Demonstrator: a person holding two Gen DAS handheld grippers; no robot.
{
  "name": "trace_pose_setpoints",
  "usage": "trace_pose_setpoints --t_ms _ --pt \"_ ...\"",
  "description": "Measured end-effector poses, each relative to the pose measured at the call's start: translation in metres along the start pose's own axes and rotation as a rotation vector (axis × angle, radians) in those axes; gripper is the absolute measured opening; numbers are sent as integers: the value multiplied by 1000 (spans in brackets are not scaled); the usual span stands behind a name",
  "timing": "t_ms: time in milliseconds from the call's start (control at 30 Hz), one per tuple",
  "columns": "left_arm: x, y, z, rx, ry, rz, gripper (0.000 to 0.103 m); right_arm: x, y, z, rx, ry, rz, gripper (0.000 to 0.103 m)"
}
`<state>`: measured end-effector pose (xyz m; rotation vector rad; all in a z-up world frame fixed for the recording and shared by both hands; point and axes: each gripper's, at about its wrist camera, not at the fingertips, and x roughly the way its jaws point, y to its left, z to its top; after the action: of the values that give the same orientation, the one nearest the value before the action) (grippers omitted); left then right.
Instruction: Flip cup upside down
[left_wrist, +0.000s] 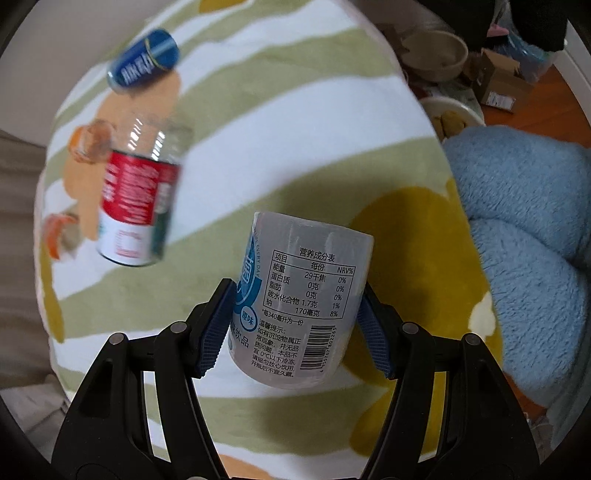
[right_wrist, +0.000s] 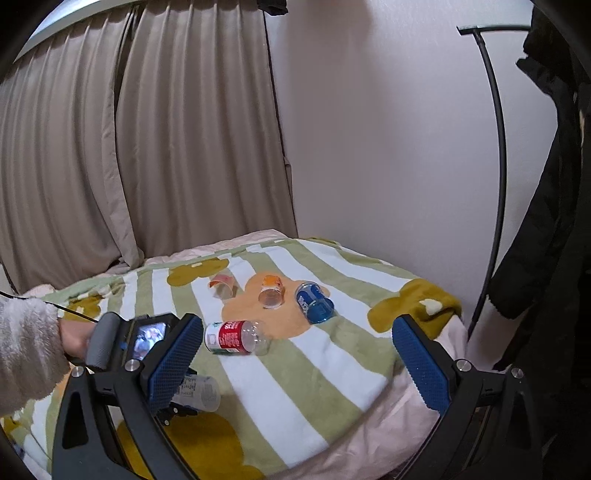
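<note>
My left gripper (left_wrist: 295, 328) is shut on a white cup with a printed nutrition label (left_wrist: 299, 306) and holds it tilted above the striped blanket (left_wrist: 277, 147). The same cup (right_wrist: 201, 393) shows low left in the right wrist view, partly hidden behind my right gripper's left finger. My right gripper (right_wrist: 295, 365) is open and empty above the blanket (right_wrist: 332, 369). A red-labelled clear cup (left_wrist: 138, 199) (right_wrist: 236, 338), a blue cup (left_wrist: 144, 61) (right_wrist: 314, 302) and two orange-printed clear cups (right_wrist: 271, 291) (right_wrist: 223, 286) lie on their sides on the blanket.
A fluffy blue blanket (left_wrist: 524, 236) lies to the right of the bed. Bowls (left_wrist: 434, 55) and a cardboard box (left_wrist: 498, 81) sit on the floor beyond. Curtains (right_wrist: 129, 129), a white wall and a black curved pole (right_wrist: 498, 147) stand behind the bed.
</note>
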<state>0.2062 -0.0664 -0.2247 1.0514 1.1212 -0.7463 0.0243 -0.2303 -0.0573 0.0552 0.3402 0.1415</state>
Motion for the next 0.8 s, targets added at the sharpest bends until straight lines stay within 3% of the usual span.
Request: trace_pose_setpoints --t_ms 133,233,367,467,500,633,800 --pt "7 0 -1 -20 -15 6 67 -3 -4 -2 -10 -1 -7 102" --pt "11 -2 -1 -38 1 15 92 -3 -5 -3 -2 2 -2 102" --pt "3 -7 -7 -39 -26 41 94 -4 -4 -5 2 6 16 102" --pt "-15 -4 -17 -106 -55 56 94 -2 1 -2 -29 16 43 102" --pt "-24 -3 -20 -145 -72 55 94 -1 3 1 -49 24 70 102" --pt "-74 -12 -47 -376 -243 37 94 27 16 20 -163 165 317 102" --pt "-115 -46 -93 -612 -416 148 103 75 55 32 -451 291 489 102"
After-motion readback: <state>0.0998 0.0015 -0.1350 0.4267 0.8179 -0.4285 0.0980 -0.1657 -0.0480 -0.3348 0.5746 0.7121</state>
